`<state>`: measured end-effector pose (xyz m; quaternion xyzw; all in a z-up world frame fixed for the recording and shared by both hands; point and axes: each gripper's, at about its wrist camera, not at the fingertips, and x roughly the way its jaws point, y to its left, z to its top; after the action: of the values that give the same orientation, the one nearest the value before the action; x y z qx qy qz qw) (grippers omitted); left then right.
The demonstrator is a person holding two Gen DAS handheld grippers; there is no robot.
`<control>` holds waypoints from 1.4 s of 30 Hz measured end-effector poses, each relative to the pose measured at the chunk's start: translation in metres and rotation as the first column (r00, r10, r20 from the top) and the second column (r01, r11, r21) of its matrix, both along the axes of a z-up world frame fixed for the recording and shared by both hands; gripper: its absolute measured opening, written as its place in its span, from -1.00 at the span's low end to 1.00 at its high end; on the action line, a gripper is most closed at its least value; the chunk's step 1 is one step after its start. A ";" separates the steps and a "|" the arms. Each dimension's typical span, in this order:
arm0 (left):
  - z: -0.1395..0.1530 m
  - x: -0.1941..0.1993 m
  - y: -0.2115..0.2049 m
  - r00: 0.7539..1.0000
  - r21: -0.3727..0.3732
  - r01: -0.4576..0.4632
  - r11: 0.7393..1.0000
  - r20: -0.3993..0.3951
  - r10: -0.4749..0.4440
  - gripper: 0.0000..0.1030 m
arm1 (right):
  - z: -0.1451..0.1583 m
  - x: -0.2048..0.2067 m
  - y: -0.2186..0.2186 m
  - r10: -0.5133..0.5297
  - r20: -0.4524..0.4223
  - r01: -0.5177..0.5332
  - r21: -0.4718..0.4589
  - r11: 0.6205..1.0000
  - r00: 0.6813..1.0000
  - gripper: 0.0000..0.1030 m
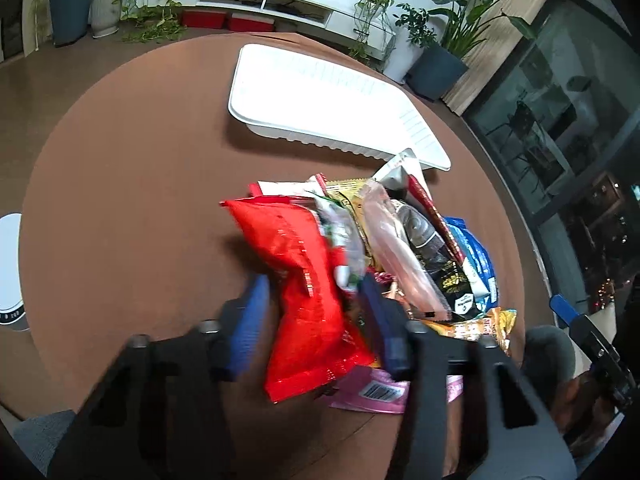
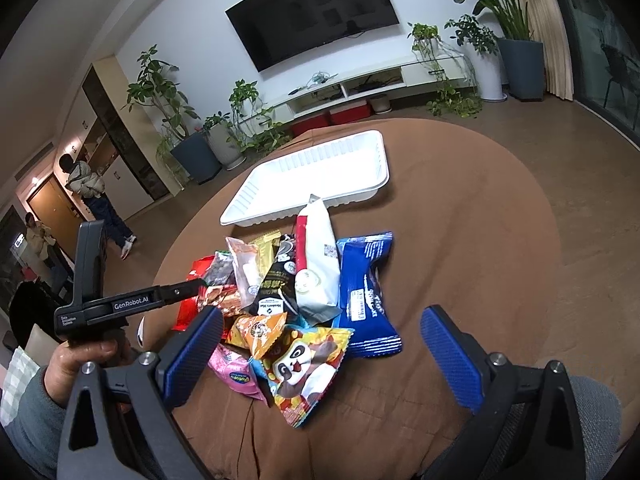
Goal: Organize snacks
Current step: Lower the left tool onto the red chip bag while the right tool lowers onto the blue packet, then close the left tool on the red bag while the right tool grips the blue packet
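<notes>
On the brown table (image 2: 460,208) the white tray (image 2: 316,168) sits empty — snacks (image 2: 304,292) heaped beside it, left gripper (image 1: 316,320) pinching a red packet (image 1: 304,280), right gripper (image 2: 320,344) spread wide and empty — sorting barely begun.

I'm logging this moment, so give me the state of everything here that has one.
White tray: empty, flat on the table.
Red packet: sealed, between the left claw's pads, crumpled at the pinch.
Left claw: shut on the red packet.
Right claw: open, holding nothing.
Blue packet: sealed, lying flat.
Panda packet: sealed, lying flat.
TV: off.
</notes>
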<state>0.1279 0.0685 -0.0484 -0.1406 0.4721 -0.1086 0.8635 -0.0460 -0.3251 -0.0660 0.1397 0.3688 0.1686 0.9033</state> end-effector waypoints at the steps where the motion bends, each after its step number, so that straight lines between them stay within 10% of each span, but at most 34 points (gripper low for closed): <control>1: 0.000 0.000 0.000 1.000 0.001 -0.003 1.000 0.003 0.003 -0.26 | 0.000 0.001 -0.002 -0.003 -0.002 0.003 0.006 1.000 1.000 0.97; 14: 0.000 -0.012 0.013 0.993 -0.020 -0.114 0.993 0.000 0.114 -0.26 | -0.002 0.006 -0.001 0.014 -0.016 -0.013 0.016 1.000 1.000 0.97; 42: -0.025 0.020 0.006 0.998 0.051 -0.045 0.998 -0.040 0.047 -0.47 | -0.014 0.019 0.003 0.016 -0.061 -0.018 -0.039 0.999 0.998 0.90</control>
<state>0.1482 0.0742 -0.0730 -0.1319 0.4888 -0.0737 0.8592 -0.0273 -0.3220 -0.0801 0.1239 0.4004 0.1647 0.8929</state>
